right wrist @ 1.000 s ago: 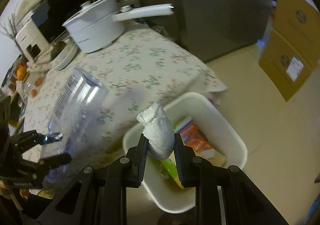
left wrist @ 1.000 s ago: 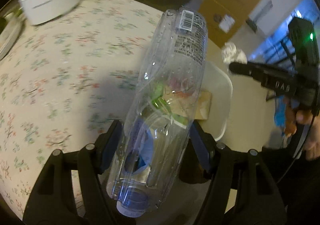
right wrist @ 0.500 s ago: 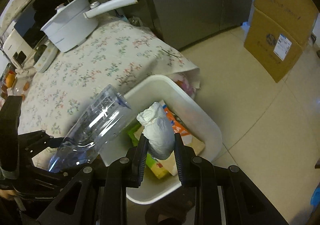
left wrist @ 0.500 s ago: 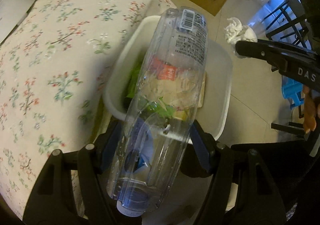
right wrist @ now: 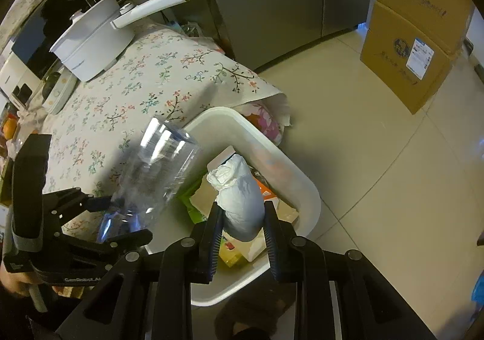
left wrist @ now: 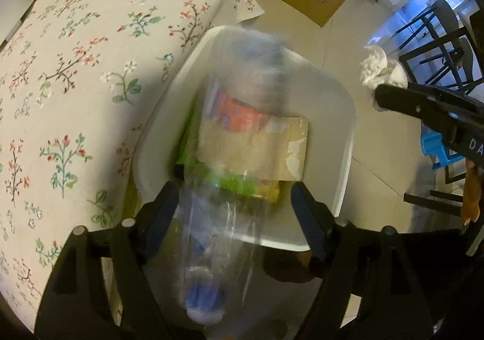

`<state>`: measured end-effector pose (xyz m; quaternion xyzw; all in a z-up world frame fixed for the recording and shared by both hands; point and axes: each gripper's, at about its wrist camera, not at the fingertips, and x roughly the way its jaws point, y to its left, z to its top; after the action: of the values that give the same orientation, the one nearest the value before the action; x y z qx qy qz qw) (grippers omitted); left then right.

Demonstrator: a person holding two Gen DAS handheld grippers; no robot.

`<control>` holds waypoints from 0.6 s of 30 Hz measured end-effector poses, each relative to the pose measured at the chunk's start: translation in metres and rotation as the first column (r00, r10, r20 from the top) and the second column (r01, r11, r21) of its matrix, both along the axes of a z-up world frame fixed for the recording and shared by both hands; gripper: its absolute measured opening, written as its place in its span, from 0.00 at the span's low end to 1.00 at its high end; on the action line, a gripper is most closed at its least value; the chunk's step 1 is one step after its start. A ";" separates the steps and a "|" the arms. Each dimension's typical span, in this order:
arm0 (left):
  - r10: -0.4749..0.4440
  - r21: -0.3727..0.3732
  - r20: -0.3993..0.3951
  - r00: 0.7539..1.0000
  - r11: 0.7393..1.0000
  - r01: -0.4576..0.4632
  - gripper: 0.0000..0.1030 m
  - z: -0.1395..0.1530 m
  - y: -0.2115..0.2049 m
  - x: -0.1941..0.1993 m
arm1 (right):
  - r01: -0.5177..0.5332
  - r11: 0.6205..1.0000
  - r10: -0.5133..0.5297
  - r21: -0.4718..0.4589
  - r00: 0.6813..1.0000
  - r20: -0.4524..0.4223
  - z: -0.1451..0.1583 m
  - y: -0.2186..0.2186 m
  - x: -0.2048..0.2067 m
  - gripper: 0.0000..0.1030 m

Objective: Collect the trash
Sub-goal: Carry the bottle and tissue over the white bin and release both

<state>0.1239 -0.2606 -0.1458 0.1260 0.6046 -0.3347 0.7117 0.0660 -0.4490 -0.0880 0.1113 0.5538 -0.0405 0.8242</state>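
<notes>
Because the plastic bottle point(left wrist: 230, 140) appears blurred between the left gripper point(left wrist: 233, 210)'s spread jaws above the white bin point(left wrist: 348, 128), grip cannot be confirmed; it may bounce off the 6 o'clock rim. The right gripper point(right wrist: 242, 219) pinches the crumpled tissue point(right wrist: 239, 198) over the bin.
</notes>
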 end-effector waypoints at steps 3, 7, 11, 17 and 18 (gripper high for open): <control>0.005 -0.019 0.024 1.000 1.000 -0.004 0.78 0.001 0.001 -0.001 | 0.012 1.000 -0.012 0.001 1.000 -0.002 -0.001 -0.002 -0.001 0.27; 0.004 -0.012 0.035 0.999 1.000 -0.003 0.60 -0.005 0.000 0.000 | 0.029 1.000 -0.029 0.006 1.000 -0.007 -0.001 -0.003 0.000 0.27; 0.027 -0.021 0.011 1.000 0.999 -0.026 0.58 -0.007 -0.002 -0.002 | 0.025 1.000 -0.025 0.010 1.000 -0.002 0.000 -0.001 0.002 0.27; 0.085 -0.042 0.009 0.996 0.996 -0.085 0.66 0.005 0.013 0.004 | 0.008 1.000 -0.008 0.004 1.000 -0.017 -0.003 0.003 0.003 0.28; 0.097 -0.044 0.012 0.995 0.994 -0.096 0.67 0.008 0.017 0.005 | 0.008 1.000 -0.008 0.004 1.000 -0.020 -0.004 0.003 0.003 0.28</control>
<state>0.1291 -0.2436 -0.1380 0.0837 0.5975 -0.3119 0.7339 0.0690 -0.4464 -0.0917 0.1150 0.5616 -0.0437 0.8182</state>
